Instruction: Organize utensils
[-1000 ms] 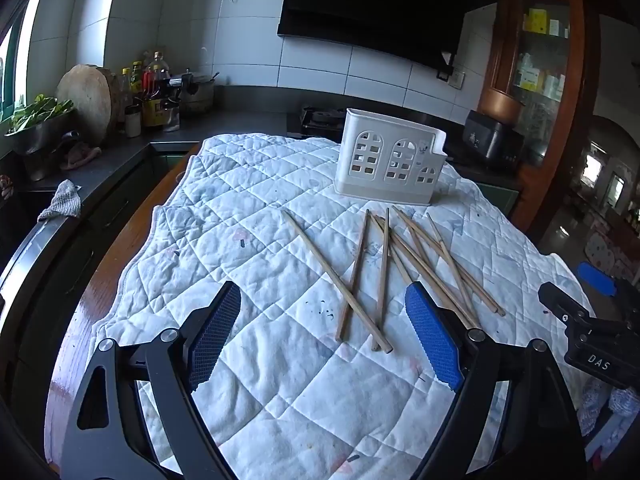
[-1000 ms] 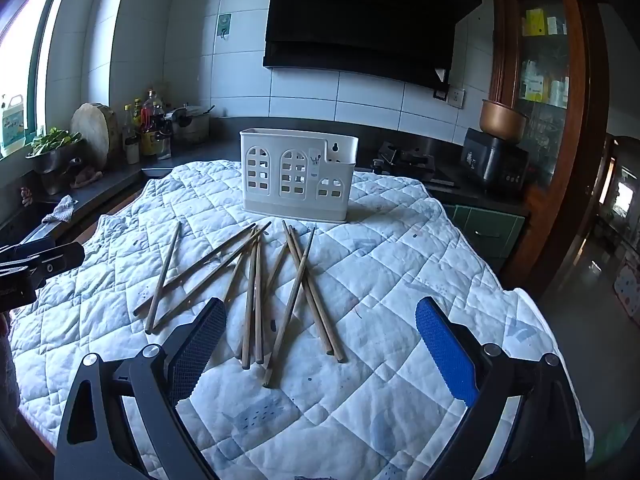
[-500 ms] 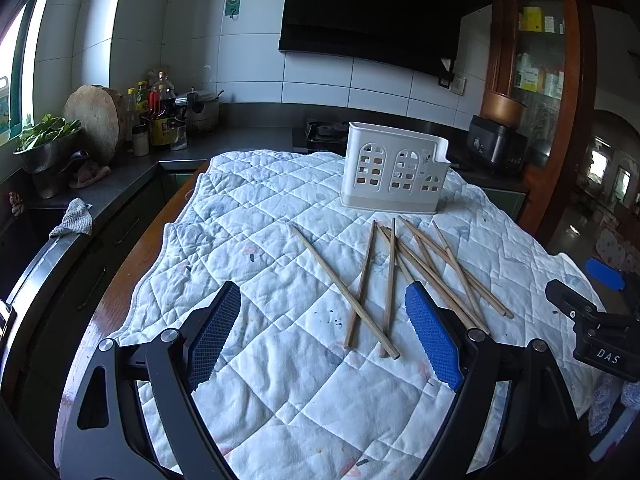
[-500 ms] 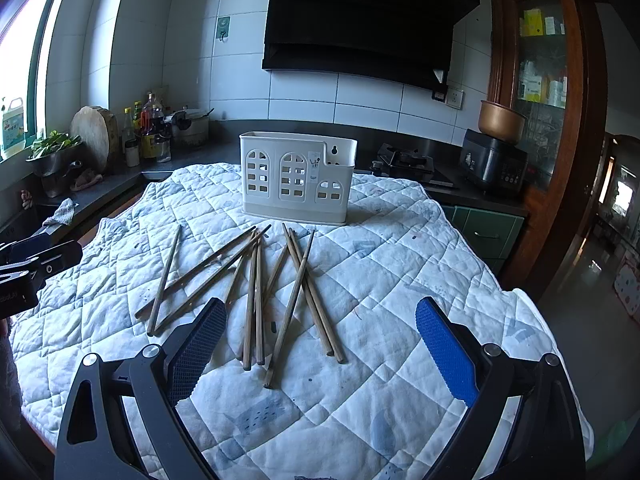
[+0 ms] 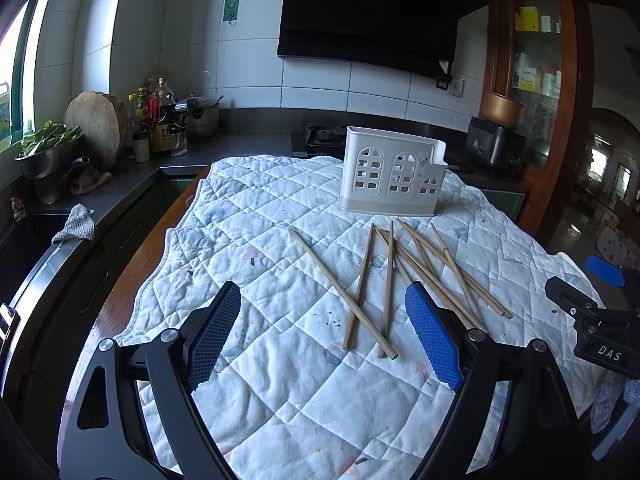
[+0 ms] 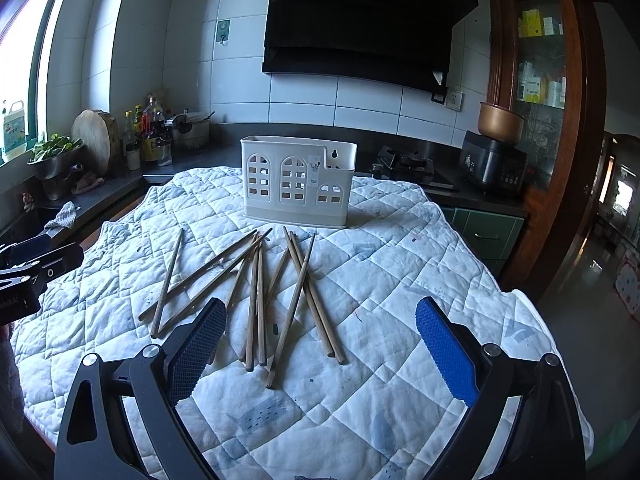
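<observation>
Your left gripper (image 5: pixel 324 332), black-framed with blue cross-hatched rubber pads, hangs with its jaws spread wide and nothing between them; your right gripper (image 6: pixel 320 348), built the same, is just as wide apart and empty. Both hover over the white quilted cloth (image 6: pixel 400 280), a soft padded cover stitched in diamonds, faintly printed and speckled with small dark stains, draped over a round table with a brown wooden edge (image 5: pixel 132 272). The slim, straight, pale wooden chopsticks (image 6: pixel 256 296) lie loose on the cloth in a crossed scatter, in front of your grippers and nearer to you than the holder. The white plastic utensil holder (image 6: pixel 298 182), a smooth rectangular box with arched window-shaped cut-outs and a notched rim, stands upright on the far side of the cloth, just beyond the tips of the chopsticks. From the left camera the sticks fan out between the holder and your left gripper's right-hand pad (image 5: pixel 432 340).
</observation>
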### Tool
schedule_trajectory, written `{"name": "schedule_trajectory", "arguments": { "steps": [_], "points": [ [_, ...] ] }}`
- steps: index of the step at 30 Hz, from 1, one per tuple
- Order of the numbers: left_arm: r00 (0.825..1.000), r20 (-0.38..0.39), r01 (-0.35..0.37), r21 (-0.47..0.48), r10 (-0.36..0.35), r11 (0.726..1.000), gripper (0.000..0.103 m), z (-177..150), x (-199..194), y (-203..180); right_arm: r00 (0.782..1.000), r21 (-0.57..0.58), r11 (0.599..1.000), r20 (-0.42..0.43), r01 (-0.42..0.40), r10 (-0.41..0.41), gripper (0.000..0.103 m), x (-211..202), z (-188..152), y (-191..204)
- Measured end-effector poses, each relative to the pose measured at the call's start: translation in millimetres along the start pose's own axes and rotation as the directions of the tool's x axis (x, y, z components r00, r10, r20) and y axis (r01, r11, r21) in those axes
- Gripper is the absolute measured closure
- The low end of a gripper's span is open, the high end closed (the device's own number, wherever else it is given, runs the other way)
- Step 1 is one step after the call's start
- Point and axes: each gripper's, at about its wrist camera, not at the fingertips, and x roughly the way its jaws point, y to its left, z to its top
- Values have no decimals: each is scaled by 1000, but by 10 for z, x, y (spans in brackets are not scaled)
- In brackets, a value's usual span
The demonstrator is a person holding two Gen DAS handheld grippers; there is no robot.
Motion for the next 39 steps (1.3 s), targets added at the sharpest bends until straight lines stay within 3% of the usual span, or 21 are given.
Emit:
{"name": "schedule_trajectory", "arguments": {
  "steps": [39],
  "points": [
    [999,36,-11,24,10,1000,19,59,-91,-65,1000,9,1000,15,-4,3,11,-71,13,-23]
  ]
}}
